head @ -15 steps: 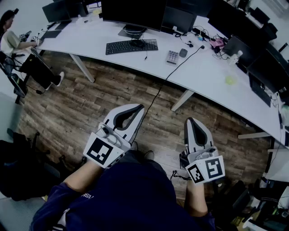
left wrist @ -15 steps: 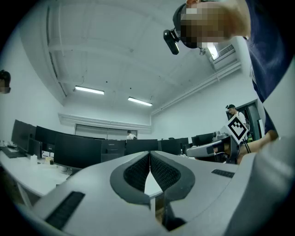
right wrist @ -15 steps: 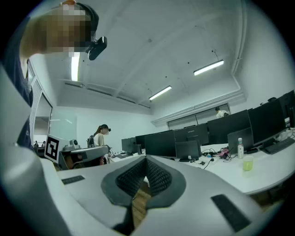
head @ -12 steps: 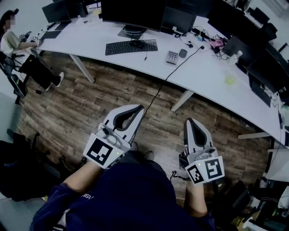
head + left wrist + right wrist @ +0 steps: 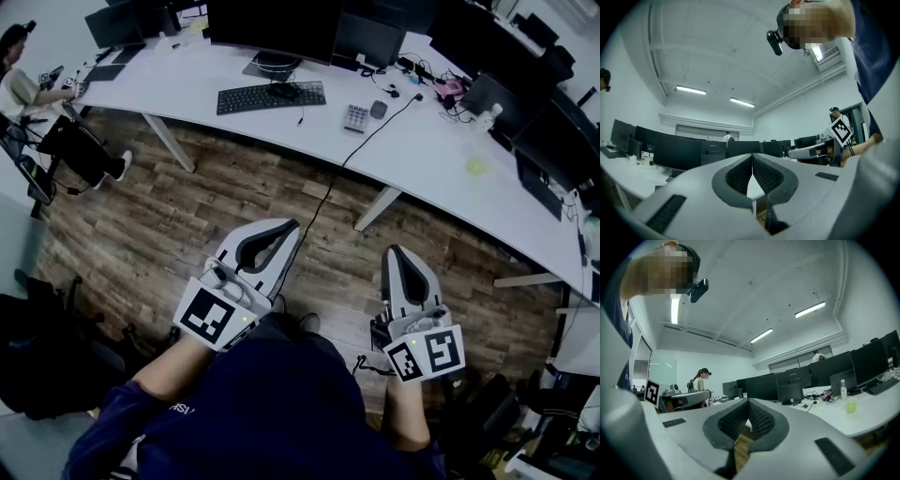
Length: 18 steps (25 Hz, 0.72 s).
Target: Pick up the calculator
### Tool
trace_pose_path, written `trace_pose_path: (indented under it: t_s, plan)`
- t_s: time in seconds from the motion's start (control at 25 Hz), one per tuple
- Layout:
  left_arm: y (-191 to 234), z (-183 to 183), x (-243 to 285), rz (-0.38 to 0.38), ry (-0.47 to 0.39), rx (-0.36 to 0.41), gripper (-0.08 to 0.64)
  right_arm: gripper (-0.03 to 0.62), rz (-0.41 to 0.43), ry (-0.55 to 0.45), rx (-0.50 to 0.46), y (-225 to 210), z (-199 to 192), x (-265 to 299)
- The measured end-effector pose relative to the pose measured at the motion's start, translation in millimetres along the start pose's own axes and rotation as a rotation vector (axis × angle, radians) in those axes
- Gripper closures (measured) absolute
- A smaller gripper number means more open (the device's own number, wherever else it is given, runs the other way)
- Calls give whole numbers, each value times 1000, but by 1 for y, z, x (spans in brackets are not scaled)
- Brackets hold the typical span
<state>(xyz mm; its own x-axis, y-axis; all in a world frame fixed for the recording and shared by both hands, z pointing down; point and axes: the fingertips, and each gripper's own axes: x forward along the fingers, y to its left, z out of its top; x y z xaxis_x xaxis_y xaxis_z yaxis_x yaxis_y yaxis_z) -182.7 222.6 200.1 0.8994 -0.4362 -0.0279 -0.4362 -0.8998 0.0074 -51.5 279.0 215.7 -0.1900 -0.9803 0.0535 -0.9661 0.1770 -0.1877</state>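
Both jaws pressed together and empty, left gripper (image 5: 291,225), right gripper (image 5: 394,250) over wooden floor (image 5: 178,220), calculator (image 5: 357,118) on desk (image 5: 427,155) beyond

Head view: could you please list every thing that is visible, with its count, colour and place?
calculator: one, grey, on desk, right of keyboard
keyboard: one, black, on desk
monitors: several, black, desk's far edge
desk: one, white, curved, upper picture
cable: one, black, desk down to floor
cup: one, yellow-green, desk's right part
floor: one, brown wood, below desk
seated person: one, far left at desk
left gripper: one, white, shut, empty, over floor
right gripper: one, white, shut, empty, over floor
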Motion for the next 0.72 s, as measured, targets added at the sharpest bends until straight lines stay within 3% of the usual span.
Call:
trace_pose_path:
  t_s: [0.72]
  plan:
    - [2, 1, 0, 16, -15, 10, 525, 591, 11, 15, 9, 2, -5, 0]
